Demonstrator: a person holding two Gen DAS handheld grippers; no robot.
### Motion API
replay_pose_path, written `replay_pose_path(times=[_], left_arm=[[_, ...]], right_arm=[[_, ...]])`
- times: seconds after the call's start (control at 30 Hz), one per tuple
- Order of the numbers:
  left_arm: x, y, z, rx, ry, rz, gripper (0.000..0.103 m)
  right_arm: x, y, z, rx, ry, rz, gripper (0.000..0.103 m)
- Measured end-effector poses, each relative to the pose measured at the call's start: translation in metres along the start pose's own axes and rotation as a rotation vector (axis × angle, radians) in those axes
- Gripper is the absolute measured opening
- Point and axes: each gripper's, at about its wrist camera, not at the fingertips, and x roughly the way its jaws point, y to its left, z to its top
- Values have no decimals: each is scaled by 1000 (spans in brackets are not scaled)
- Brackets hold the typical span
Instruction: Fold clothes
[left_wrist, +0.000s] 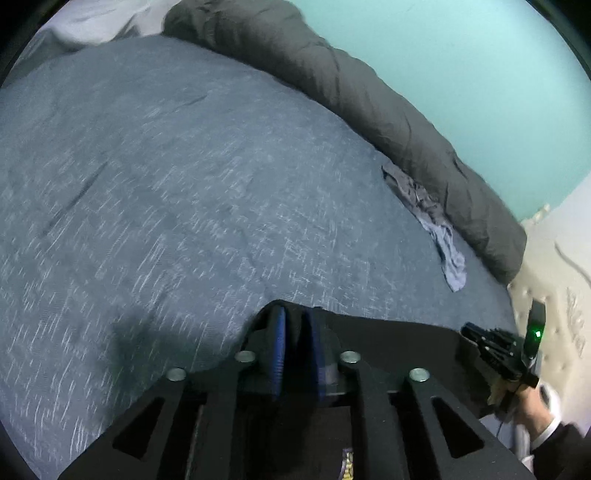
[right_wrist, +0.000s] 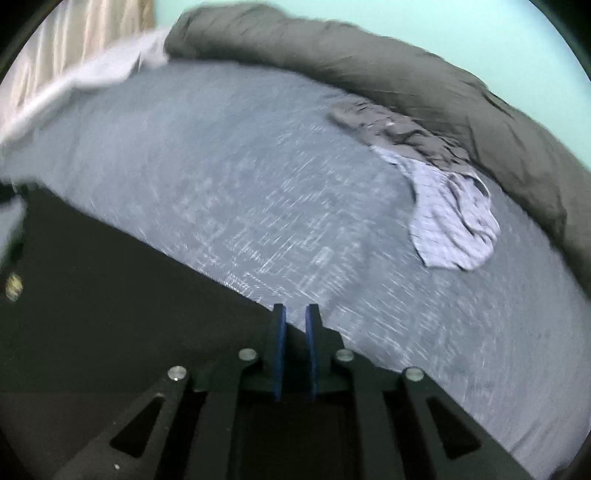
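Note:
A black garment (left_wrist: 406, 343) stretches between both grippers above the blue-grey bed (left_wrist: 184, 203). My left gripper (left_wrist: 295, 317) is shut on its edge, with black cloth between the blue pads. My right gripper (right_wrist: 295, 317) is shut on the same black garment (right_wrist: 129, 295), which hangs away to the left; it also shows at the right edge of the left wrist view (left_wrist: 491, 347). A crumpled pale blue striped shirt (right_wrist: 450, 221) lies on the bed (right_wrist: 240, 184) at the far right, also in the left wrist view (left_wrist: 443, 236).
A rolled dark grey duvet (left_wrist: 369, 96) runs along the turquoise wall (left_wrist: 461, 74), also in the right wrist view (right_wrist: 406, 74). A white pillow or sheet (right_wrist: 110, 66) lies at the far left. A person's hand (left_wrist: 532, 406) holds the right gripper.

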Motion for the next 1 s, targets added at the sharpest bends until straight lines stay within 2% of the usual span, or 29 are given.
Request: replay_pose_path(times=[0.03,0.13,0.27,0.3,0.33,0.4,0.5,0.6,0.8,0.9,1.0], left_arm=[[-5,3,-1,-4,-3,4,29],[-26,7,-7,-2,-14,19,42],[-49,1,-32,26,-18,30,46],[-54,-1,-40,32,-15,31,51],[-59,-3,-48,37,-11,32,55],[-65,-10,-64,43,-16,25,57],[-73,-23,-89,45,-28,9,61],[-78,-34,-113,21,-28,-24,69],[-79,-55,-148,56,-15,-38,73],[-72,-56,-160,67,10,-38,73],[-66,-57,-167,78,20,-32,73]], right_arm=[[-10,-9,-3,35,-18,9,19],[-46,-38,-23,181,-70,54,24],[-92,-76,-72,406,-119,114,37],[-101,-84,-86,452,-128,113,41],[-108,-90,-97,494,-137,116,42],[-119,-101,-126,593,-137,129,44],[-122,-109,-164,708,-111,146,44],[-121,-107,-194,787,-90,167,44],[-118,-120,-252,1022,-105,174,44],[-117,-137,-268,1081,-113,160,44],[-111,-150,-279,1153,-143,208,44]])
